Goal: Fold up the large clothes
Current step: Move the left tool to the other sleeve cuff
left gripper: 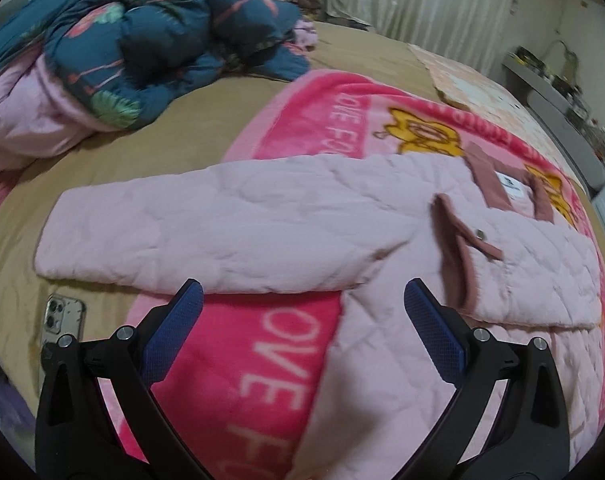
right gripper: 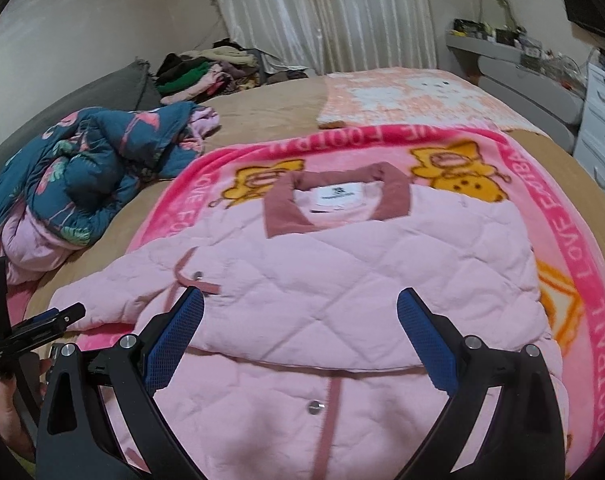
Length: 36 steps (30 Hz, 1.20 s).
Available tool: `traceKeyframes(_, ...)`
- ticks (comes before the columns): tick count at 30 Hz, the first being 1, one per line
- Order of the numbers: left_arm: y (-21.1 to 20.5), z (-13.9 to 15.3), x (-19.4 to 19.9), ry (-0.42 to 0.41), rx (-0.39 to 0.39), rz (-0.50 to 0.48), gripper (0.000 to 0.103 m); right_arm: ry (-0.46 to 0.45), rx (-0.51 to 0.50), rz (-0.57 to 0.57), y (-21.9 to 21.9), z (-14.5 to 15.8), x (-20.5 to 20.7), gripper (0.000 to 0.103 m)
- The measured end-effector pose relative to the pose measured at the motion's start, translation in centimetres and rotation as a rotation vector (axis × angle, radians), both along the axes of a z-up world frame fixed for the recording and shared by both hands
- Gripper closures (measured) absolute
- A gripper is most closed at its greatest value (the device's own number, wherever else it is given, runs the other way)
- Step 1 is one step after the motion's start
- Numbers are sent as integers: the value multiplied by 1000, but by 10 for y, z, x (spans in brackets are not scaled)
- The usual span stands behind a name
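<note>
So, far left on the bed (left gripper: 206, 92) there's a crumpled teal flamingo-print quilt (left gripper: 150, 36) with a pale pink lining, well apart from everything else. Near the left edge, a phone (left gripper: 62, 314) lies camera-side up on the tan sheet, just beside the pink blanket (left gripper: 238, 368) with the "LOVE FOOTBALL" border. The left tool (left gripper: 302, 300) hovers over that blanket's near edge with its blue-padded fingers spread wide, nothing between them.

Moving right, the pink quilted jacket (right gripper: 342, 264) lies flat on the blanket, collar (right gripper: 334, 196) at the far end with a white label showing inside it. Its left sleeve (left gripper: 206, 224) sticks straight out to the left, past the blanket and onto the sheet. The upper part looks folded down over the lower front, where a snap button (right gripper: 315, 407) sits by the darker pink placket. The right tool (right gripper: 300, 304) hangs above the jacket's middle, fingers spread apart too, gripping nothing. Far right there's a white dresser (right gripper: 602, 120).
</note>
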<state>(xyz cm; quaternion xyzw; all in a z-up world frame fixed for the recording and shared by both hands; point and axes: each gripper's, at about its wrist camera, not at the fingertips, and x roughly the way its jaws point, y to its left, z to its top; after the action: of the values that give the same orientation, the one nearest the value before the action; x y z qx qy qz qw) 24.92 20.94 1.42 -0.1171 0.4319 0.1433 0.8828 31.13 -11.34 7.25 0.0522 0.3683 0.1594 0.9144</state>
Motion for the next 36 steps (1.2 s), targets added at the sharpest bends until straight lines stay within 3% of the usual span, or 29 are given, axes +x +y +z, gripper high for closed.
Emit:
traceKeyframes(24,104,-7,-33,-39,-47,265,9,-52,-22,249,156,21,-4,6)
traceKeyframes(36,158,-36,-42,1,-116,403,9,-54,-76,396,241,7,-13,6)
